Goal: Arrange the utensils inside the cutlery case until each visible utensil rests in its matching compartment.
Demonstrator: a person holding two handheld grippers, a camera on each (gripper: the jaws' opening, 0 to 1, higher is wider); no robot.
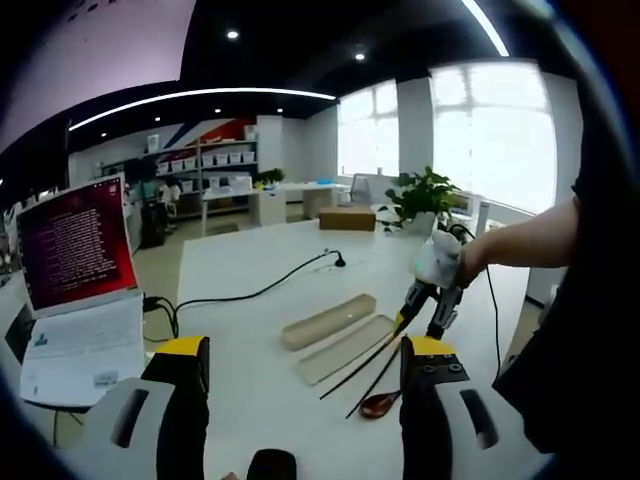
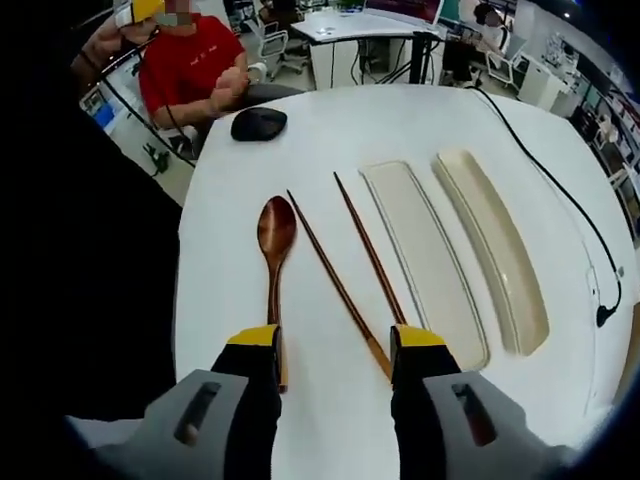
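On the white table [image 2: 300,140] lie a brown wooden spoon [image 2: 275,240] and two dark chopsticks [image 2: 340,285]. Beside them is the beige cutlery case in two pieces, a flat tray [image 2: 425,260] and a deeper tray [image 2: 495,250], both with nothing in them. My right gripper [image 2: 337,340] is open, its jaws hanging over the near ends of the spoon handle and the chopsticks. In the left gripper view my left gripper [image 1: 305,350] is open and well back from the case [image 1: 328,320], the chopsticks [image 1: 362,366] and the spoon [image 1: 380,403]. There the right gripper [image 1: 428,308] hangs over the chopstick ends, held by a hand.
A black mouse [image 2: 258,123] lies at the far table end, where a person in a red shirt [image 2: 190,70] sits. A black cable [image 2: 570,200] runs past the deep tray. An open laptop [image 1: 75,250], a cardboard box [image 1: 347,218] and a plant [image 1: 425,195] stand farther off.
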